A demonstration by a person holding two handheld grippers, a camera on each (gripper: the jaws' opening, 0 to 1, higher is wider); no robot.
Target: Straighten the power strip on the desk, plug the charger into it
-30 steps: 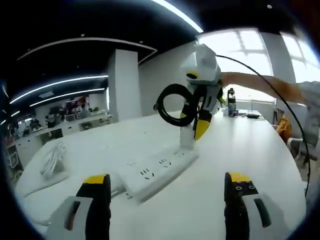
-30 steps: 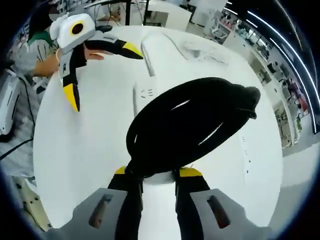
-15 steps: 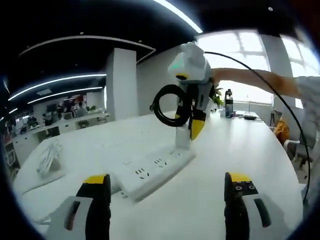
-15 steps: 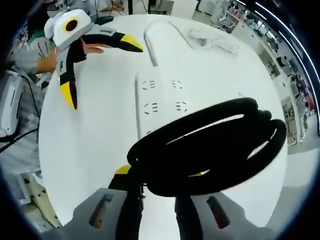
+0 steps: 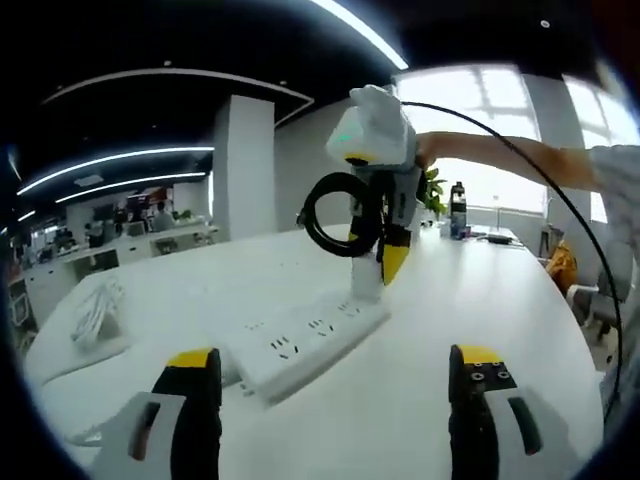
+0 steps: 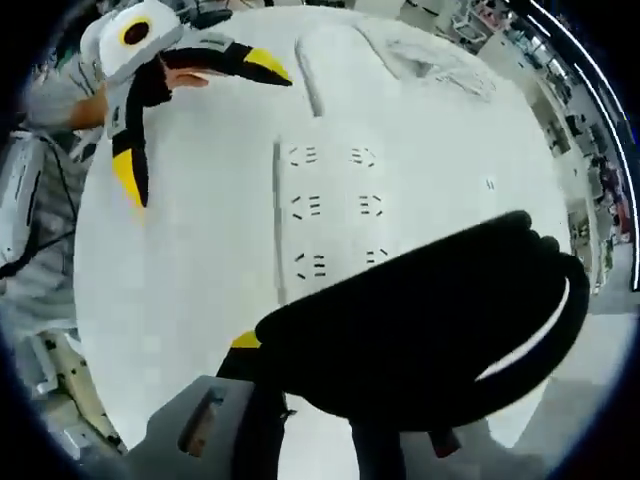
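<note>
— Charger in my right gripper, jaws clenched on it, black cable coil dangling, right over the end of the power strip.

— Your left?

— Left gripper spread, holding nothing, near the strip on the desk. I judge we're at the plugging step: next, line the prongs up with a socket and press down.

White power strip, black coiled cable
</note>
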